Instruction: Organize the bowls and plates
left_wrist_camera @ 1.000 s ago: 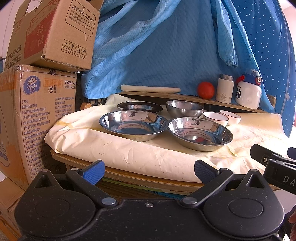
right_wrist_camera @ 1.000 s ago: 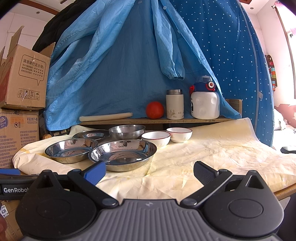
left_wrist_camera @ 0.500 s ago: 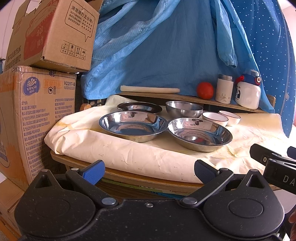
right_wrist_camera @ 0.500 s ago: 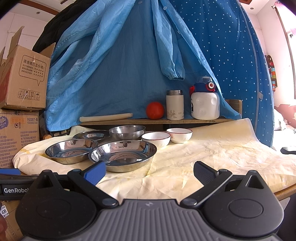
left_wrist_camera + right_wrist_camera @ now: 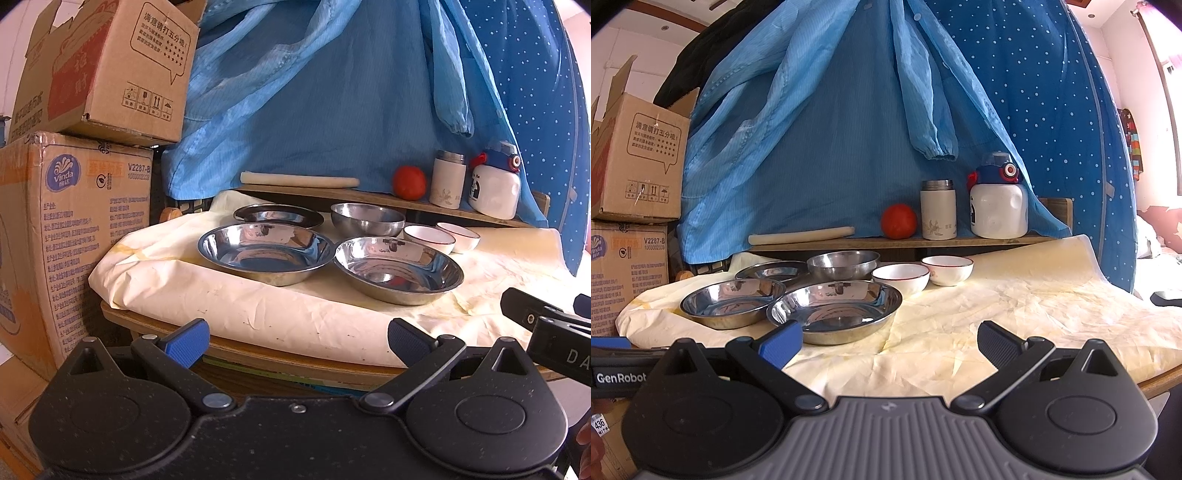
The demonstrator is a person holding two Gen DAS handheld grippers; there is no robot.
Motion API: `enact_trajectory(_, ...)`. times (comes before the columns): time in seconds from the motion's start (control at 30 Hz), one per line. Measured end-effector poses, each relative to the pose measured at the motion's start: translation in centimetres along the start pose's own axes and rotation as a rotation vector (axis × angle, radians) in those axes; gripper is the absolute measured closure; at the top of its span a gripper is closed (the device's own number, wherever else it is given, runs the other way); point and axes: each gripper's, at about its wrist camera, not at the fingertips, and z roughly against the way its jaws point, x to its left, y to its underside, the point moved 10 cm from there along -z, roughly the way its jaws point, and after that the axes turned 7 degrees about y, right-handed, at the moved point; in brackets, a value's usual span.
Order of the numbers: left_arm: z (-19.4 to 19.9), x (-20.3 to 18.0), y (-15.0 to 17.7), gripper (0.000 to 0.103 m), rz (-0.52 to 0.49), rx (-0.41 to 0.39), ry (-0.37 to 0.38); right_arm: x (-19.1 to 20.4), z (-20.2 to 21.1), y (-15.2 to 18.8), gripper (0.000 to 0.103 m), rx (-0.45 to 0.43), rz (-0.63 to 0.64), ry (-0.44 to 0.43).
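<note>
- Where the cream cloth (image 5: 295, 314) covered the wooden table (image 5: 155, 325), lay two wide steel plates side by side at the near left: left steel plate (image 5: 264, 253) and right steel plate (image 5: 399, 269), rims close together or just touching.
- Behind them, farther back, sat a shallow steel dish (image 5: 279, 215) on the left and a deep steel bowl (image 5: 367, 218) on the right.
- To the right of the deep bowl stood two white bowls with red rims, near white bowl (image 5: 900, 277) and far white bowl (image 5: 947, 269), just beside each other.
- Held short of the table's near edge, left gripper (image 5: 295, 339): spread wide, gripping nothing.
- Held over the near cloth, right gripper (image 5: 888, 341): likewise wide apart, empty, its blue pad (image 5: 781, 345) overlapping the right plate in the view; contact could not be told.
- On the far shelf (image 5: 905, 242): a rolling pin (image 5: 801, 235), a tomato (image 5: 898, 220), a flask (image 5: 938, 208), a white bottle (image 5: 997, 206).
- At far left, stacked cardboard boxes (image 5: 74, 221); behind everything, hung blue cloth (image 5: 831, 129).
</note>
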Motion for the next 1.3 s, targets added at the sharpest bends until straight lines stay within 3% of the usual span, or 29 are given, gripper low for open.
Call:
enact_trajectory(0.97, -0.8, 0.1, -0.9, 0.001, 0.001, -0.007, 0.031, 0.2, -0.9, -0.6, 0.000, -0.009, 0.000, -0.034)
enact_trajectory(1.13, -1.3, 1.0, -2.4, 0.001, -0.011, -0.040, -0.006, 0.4, -2.0, -0.7, 0.000, -0.010, 0.049, -0.021)
enact_trajectory(1.3, -2.8, 2.1, -4.2, 0.001, -0.021, -0.045, -0.030, 1.1, -3.5, -1.0, 0.000, 0.020, 0.058, -0.066)
